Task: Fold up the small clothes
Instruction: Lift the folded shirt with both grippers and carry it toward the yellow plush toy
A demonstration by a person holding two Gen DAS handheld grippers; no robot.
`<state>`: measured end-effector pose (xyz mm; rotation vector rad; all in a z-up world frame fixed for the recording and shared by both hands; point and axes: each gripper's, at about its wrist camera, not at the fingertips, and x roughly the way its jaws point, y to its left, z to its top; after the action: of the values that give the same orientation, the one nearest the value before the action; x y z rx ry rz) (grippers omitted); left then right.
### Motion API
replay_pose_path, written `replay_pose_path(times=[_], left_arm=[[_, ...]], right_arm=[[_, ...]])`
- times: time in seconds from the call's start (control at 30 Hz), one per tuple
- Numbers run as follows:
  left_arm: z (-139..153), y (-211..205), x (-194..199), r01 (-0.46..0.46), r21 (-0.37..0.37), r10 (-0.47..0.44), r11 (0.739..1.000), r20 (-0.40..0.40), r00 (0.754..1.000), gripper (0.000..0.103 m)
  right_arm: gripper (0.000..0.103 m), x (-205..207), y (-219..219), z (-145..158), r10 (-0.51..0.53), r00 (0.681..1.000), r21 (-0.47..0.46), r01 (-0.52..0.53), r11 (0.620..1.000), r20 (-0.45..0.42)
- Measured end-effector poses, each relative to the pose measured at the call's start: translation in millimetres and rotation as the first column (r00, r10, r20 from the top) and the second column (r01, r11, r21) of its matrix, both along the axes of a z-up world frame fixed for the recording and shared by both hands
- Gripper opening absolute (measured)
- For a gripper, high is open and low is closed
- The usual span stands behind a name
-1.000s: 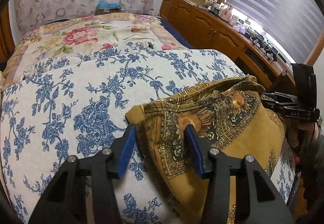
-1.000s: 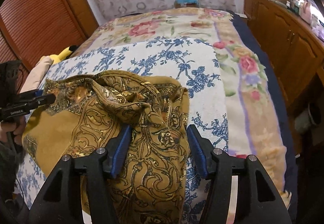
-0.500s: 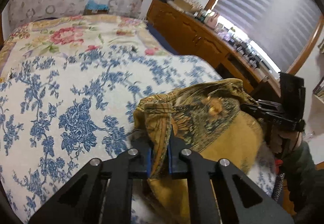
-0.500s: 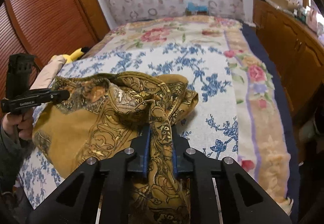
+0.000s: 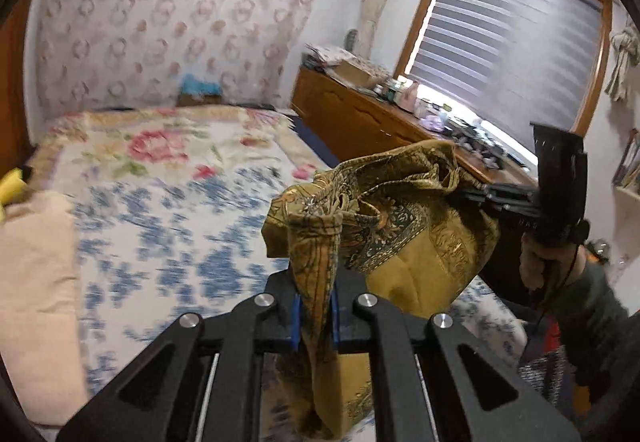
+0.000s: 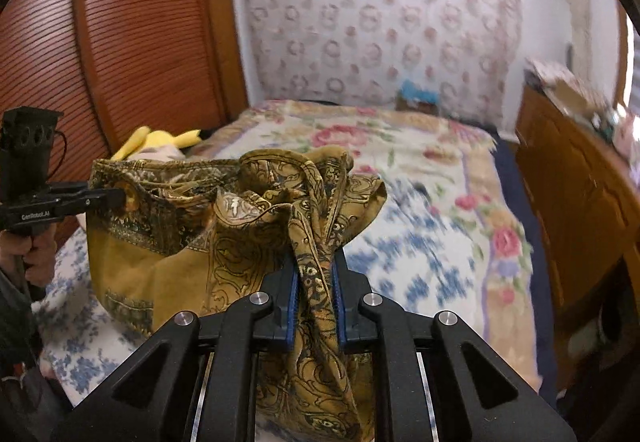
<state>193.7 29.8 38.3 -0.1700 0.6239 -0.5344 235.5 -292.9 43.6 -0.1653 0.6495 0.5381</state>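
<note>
One mustard-gold patterned garment (image 5: 404, 226), bunched. Two grippers: left gripper (image 5: 315, 316) and right gripper (image 6: 314, 306), each with two blue-padded jaws, four jaws total. One bed (image 6: 436, 210) with two floral covers on it: one blue-flowered cover (image 5: 160, 242), one pink-flowered blanket (image 5: 160, 146). One yellow plush toy (image 6: 160, 140). One wooden dresser (image 5: 360, 118); items on top too blurred to count. One window blind (image 5: 516, 54). One louvered wooden door (image 6: 100, 42). One hand (image 6: 36, 252) visible on a gripper handle.
</note>
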Motion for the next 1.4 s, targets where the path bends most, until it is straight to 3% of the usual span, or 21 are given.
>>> replay_pose_path(times=[0.47,0.8,1.17,1.3,1.4], left_arm=[[6,101,-44,-0.199,-0.017,0.2,0.98,0.062,0.978,0.007],[-13,185,-61,-0.362,-0.099,0.369,0.927,0.058,0.928,0.007],[-66,237,-61,-0.462,-0.16,0.461,0.872,-0.046,0.886,0.007],[-76,241,-61,-0.496,-0.118,0.492,0.86,-0.058,0.869,0.007],[-86,246,-60,-0.523,-0.098,0.517,0.847,-0.083,0.852,0.007]], right_arm=[[0.011,26,131,29,0.212,0.974,-0.047,-0.209,0.977,0.075],[0.011,55,257,52,0.388,0.912,-0.095,-0.379,0.921,0.132],[0.011,93,388,25,0.535,0.84,-0.198,-0.511,0.836,0.088],[0.011,109,428,-4,0.577,0.815,-0.214,-0.554,0.804,0.058],[0.011,126,447,-28,0.577,0.817,-0.164,-0.566,0.808,0.023]])
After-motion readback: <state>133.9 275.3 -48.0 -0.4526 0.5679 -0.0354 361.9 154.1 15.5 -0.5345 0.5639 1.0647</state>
